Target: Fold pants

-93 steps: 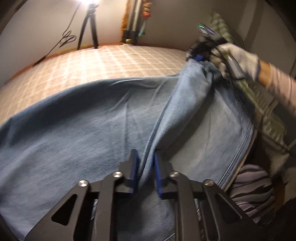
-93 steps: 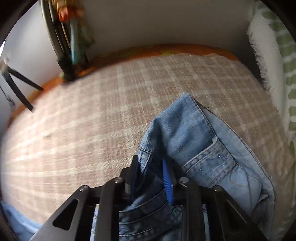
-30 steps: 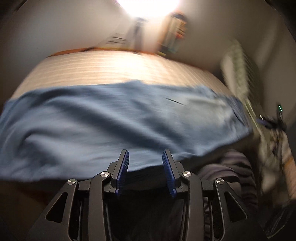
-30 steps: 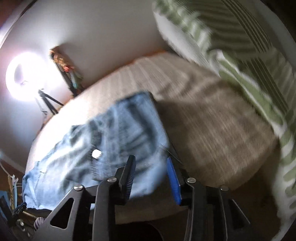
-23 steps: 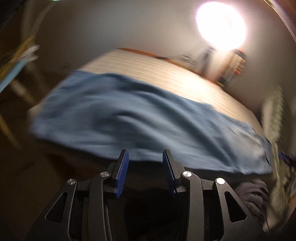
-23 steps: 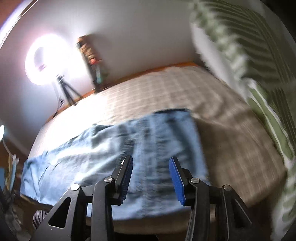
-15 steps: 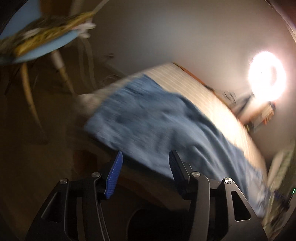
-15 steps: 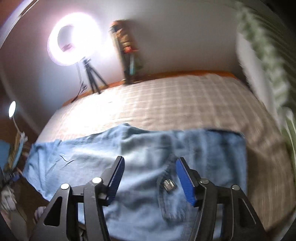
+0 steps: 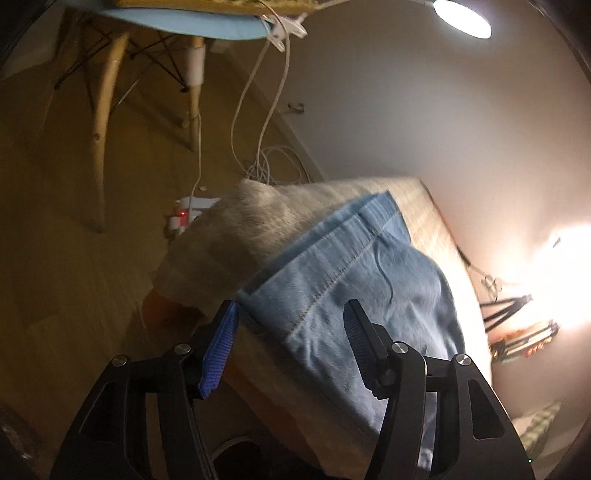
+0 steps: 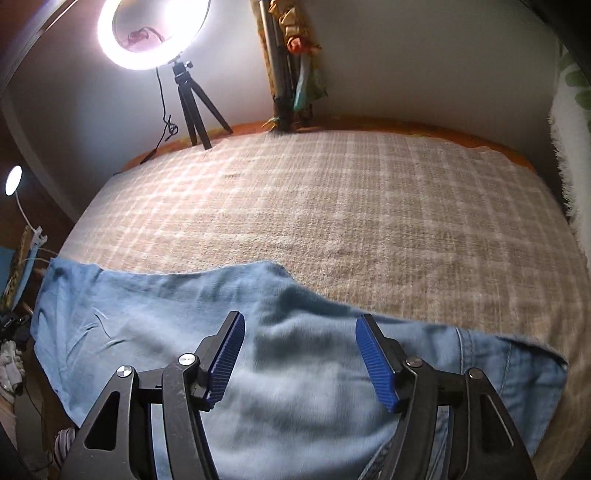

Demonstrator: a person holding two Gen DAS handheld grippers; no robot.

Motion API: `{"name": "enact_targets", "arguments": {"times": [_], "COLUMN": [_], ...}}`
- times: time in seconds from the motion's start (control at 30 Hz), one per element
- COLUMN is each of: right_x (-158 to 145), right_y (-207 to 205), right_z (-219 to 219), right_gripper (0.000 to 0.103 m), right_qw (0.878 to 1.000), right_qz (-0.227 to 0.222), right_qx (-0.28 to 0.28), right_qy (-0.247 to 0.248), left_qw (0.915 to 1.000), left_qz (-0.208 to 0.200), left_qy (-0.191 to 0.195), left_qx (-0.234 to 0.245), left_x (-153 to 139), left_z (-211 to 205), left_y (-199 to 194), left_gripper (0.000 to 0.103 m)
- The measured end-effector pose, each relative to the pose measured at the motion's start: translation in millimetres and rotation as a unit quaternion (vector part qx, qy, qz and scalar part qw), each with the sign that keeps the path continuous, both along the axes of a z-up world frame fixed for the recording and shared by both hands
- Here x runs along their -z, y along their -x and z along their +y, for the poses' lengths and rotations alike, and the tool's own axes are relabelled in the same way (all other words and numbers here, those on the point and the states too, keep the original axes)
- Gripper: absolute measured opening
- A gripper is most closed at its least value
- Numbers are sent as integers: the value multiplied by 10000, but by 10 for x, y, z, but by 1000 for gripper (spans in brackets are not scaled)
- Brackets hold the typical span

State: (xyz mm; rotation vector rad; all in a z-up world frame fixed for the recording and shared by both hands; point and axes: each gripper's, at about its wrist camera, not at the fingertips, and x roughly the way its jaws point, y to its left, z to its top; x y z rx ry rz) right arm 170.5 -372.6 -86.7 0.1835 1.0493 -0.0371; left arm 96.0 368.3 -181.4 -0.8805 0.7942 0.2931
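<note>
Light blue jeans (image 10: 207, 325) lie flat lengthwise along the near edge of a bed with a beige checked cover (image 10: 332, 206). The legs lie one on the other. In the left wrist view the hem end of the jeans (image 9: 343, 280) lies at the bed's corner. My left gripper (image 9: 291, 343) is open and empty, just in front of the hems. My right gripper (image 10: 299, 354) is open and empty, above the middle of the jeans, near the seat part (image 10: 491, 365).
A ring light on a tripod (image 10: 151, 33) stands behind the bed. A chair with wooden legs (image 9: 99, 122), white cables (image 9: 258, 110) and a power strip (image 9: 184, 216) are on the floor past the bed's corner. A green striped pillow (image 10: 570, 110) lies at the right.
Both grippers have let go of the jeans and opened. The left one has swung left to the hem end at the bed's corner. The right one has pulled back and turned toward the middle.
</note>
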Motion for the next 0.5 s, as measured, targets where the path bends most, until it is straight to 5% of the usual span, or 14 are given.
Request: {"name": "enact_targets", "arguments": {"times": [0.23, 0.43, 0.5], "right_x": [87, 93, 92], "right_y": [-84, -159, -201], "right_z": [-36, -74, -112], "right_gripper": [67, 73, 77], "right_qw": [9999, 9997, 9996], "right_qz": [93, 94, 106], "right_qx": [44, -13, -43], "right_qy": [-43, -207, -274], "left_qw": [9998, 9975, 9972], "left_qz": [188, -44, -144], "left_qy": [49, 666, 653], "left_qx": [90, -246, -325], "left_x": [170, 329, 316], "left_z": [-21, 5, -15], "left_y": [-144, -126, -102], "left_gripper": [62, 62, 54]}}
